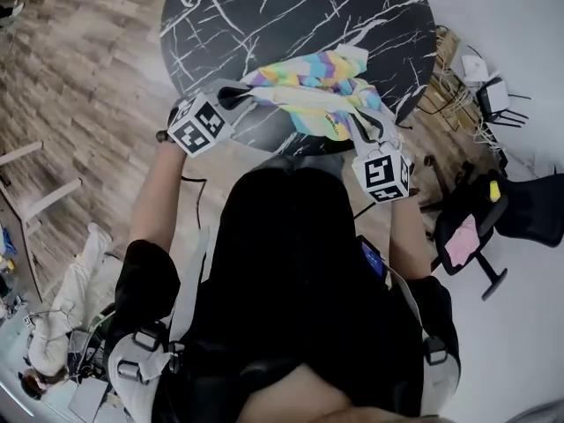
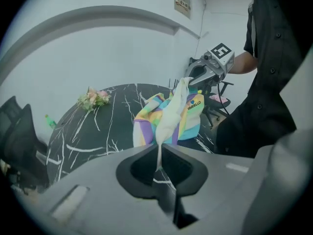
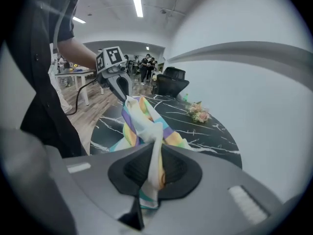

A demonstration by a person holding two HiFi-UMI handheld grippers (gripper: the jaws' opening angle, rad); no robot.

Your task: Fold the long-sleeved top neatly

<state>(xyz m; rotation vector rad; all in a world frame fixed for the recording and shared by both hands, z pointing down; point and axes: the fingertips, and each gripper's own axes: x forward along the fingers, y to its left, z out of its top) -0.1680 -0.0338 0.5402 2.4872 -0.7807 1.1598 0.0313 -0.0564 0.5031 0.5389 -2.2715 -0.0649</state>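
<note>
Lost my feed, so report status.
Left gripper shut on top. Right gripper shut on top. Top bunched between them at table edge. Nothing blocking.

The long-sleeved top (image 1: 322,86) is showing pastel stripes of yellow, purple and teal on white. The round table (image 1: 264,16) is gleaming black with white marble veins. The marker cubes (image 1: 198,123) are wearing black squares on white. The plank floor (image 1: 79,69) is looking grey-brown.

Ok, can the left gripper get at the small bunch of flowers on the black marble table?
Probably not without letting go: the left gripper is clamped on the pastel striped top, and the flowers sit far across the table.
</note>
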